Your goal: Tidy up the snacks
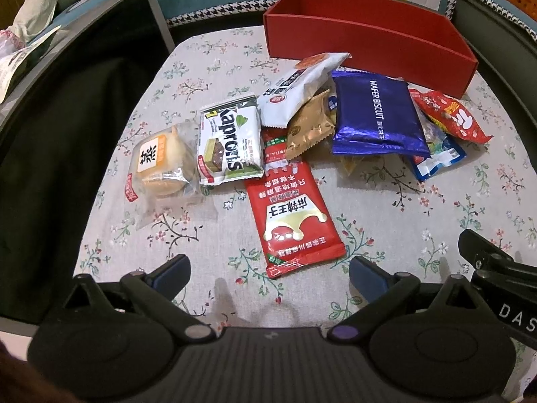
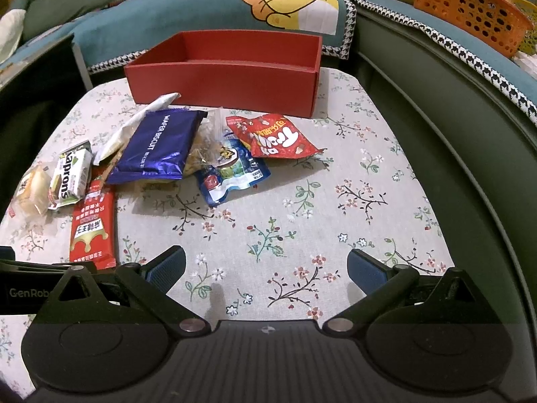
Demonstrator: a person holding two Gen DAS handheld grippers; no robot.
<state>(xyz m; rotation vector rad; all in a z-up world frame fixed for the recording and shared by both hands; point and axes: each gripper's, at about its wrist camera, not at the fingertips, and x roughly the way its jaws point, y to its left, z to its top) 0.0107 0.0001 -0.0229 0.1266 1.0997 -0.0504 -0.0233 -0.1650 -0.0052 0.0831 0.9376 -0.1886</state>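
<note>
Several snack packets lie in a loose pile on the floral tablecloth (image 1: 386, 208) in front of an empty red box (image 1: 369, 37), also in the right wrist view (image 2: 221, 80). They include a long red packet (image 1: 292, 215), a white Kaprons packet (image 1: 230, 144), a wrapped bun (image 1: 161, 164), a blue wafer biscuit packet (image 1: 376, 114) and a red bag (image 2: 272, 137). My left gripper (image 1: 268, 275) is open and empty just short of the long red packet. My right gripper (image 2: 265, 268) is open and empty over bare cloth, near the blue-white packet (image 2: 231, 174).
A teal sofa cushion with a cartoon bear (image 2: 288, 3) sits behind the box. An orange basket (image 2: 470, 6) stands at the back right. The table edge drops off on the left (image 1: 110, 174) and right (image 2: 433, 174). The right gripper's body (image 1: 496, 275) shows at the left view's right edge.
</note>
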